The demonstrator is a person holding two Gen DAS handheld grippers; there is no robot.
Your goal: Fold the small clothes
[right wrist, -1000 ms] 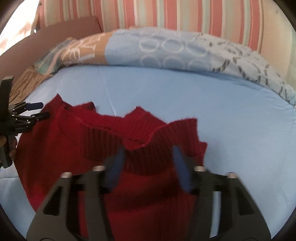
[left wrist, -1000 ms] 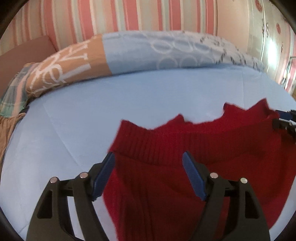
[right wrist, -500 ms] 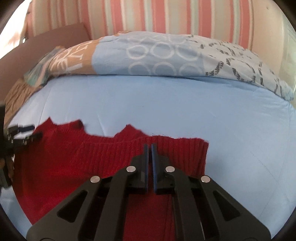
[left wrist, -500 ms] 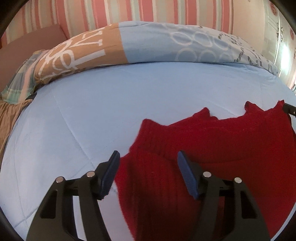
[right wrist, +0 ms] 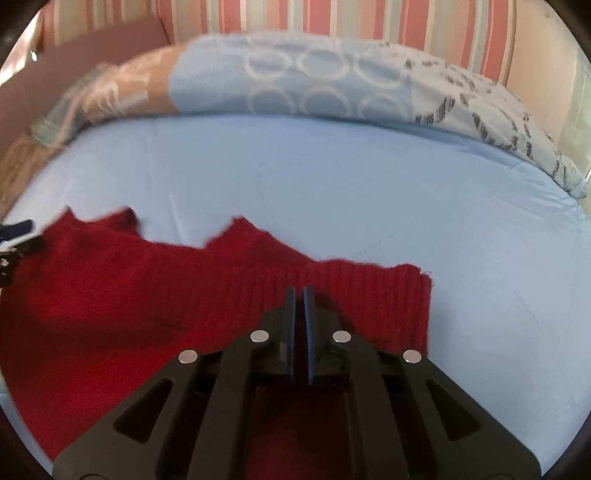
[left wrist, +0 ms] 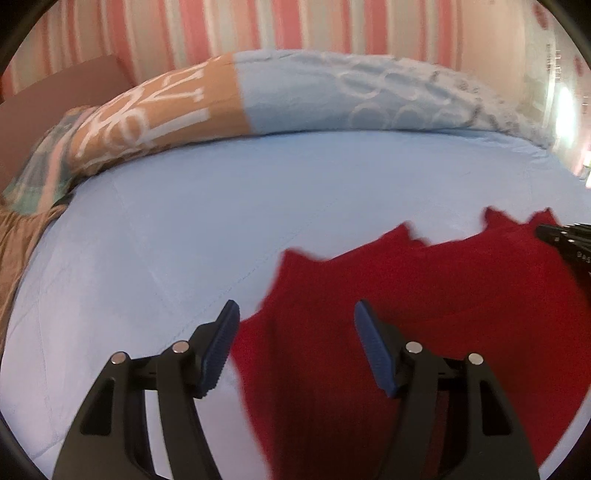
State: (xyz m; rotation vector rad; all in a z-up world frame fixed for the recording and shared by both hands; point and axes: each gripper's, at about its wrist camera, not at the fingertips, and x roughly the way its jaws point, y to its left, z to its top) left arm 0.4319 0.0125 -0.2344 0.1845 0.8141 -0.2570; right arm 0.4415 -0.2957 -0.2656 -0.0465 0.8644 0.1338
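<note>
A small red knitted sweater [left wrist: 424, 306] lies on the light blue bed sheet [left wrist: 221, 221]. My left gripper [left wrist: 295, 317] is open above its left part, the blue pads on either side of the knit without touching it. In the right wrist view the sweater [right wrist: 129, 295] spreads to the left. My right gripper [right wrist: 299, 291] is shut over the ribbed band near its right end; I cannot tell whether knit is pinched between the pads. The right gripper also shows in the left wrist view [left wrist: 565, 240] at the right edge. The left gripper shows in the right wrist view [right wrist: 18, 236] at the left edge.
A folded patterned quilt [left wrist: 295, 99] in blue, tan and white lies across the far side of the bed, also in the right wrist view [right wrist: 314, 85]. A pink striped wall [left wrist: 258, 26] stands behind. A brown board [right wrist: 92, 48] leans at the far left.
My right gripper has shut from open over the ribbed band. My left gripper has stayed open and drawn back, and the sweater has flattened onto the sheet.
</note>
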